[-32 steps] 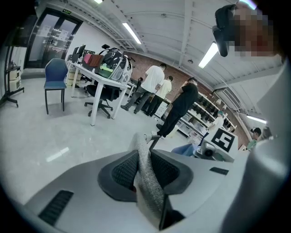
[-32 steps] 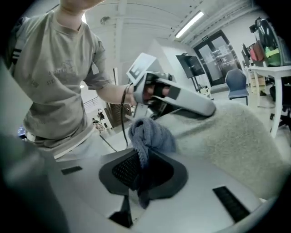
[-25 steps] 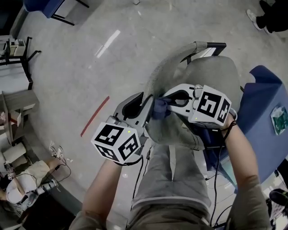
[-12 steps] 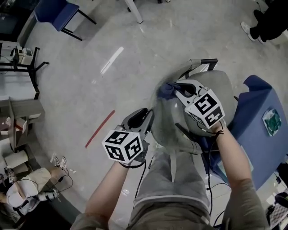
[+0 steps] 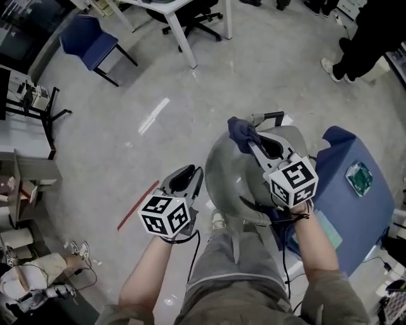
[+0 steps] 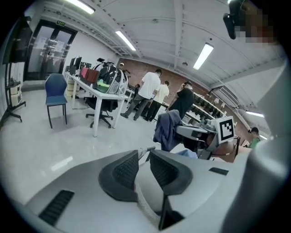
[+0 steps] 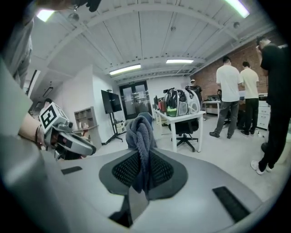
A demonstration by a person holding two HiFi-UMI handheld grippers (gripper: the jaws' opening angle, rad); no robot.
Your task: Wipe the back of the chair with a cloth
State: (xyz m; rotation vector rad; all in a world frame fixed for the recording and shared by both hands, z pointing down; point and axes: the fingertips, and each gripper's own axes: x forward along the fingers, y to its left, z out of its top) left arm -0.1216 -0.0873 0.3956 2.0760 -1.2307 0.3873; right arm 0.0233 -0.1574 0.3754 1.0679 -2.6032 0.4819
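The grey chair [image 5: 229,181] stands in front of me, its curved back seen from above. My right gripper [image 5: 248,141] is over the far top edge of that back, shut on a dark blue cloth [image 5: 240,130] that bunches past its fingertips. The cloth [image 7: 141,134] hangs between the pads of the right gripper [image 7: 142,160]. My left gripper [image 5: 189,176] hovers left of the chair back, apart from it. Its jaws are closing with a narrow gap and nothing between them. From the left gripper [image 6: 143,157] the cloth [image 6: 167,129] shows ahead, held up by the right gripper [image 6: 187,132].
A blue-covered piece of furniture [image 5: 355,209] stands right of the chair. Farther off are a blue chair [image 5: 89,39], a white table [image 5: 166,5] and a black office chair [image 5: 193,16]. A red tape line [image 5: 136,206] marks the floor. People stand at the top right [image 5: 361,35].
Both grippers were at the cloth together. The left one has let go and drawn back left. The right one has carried the cloth up to the far top of the chair back.
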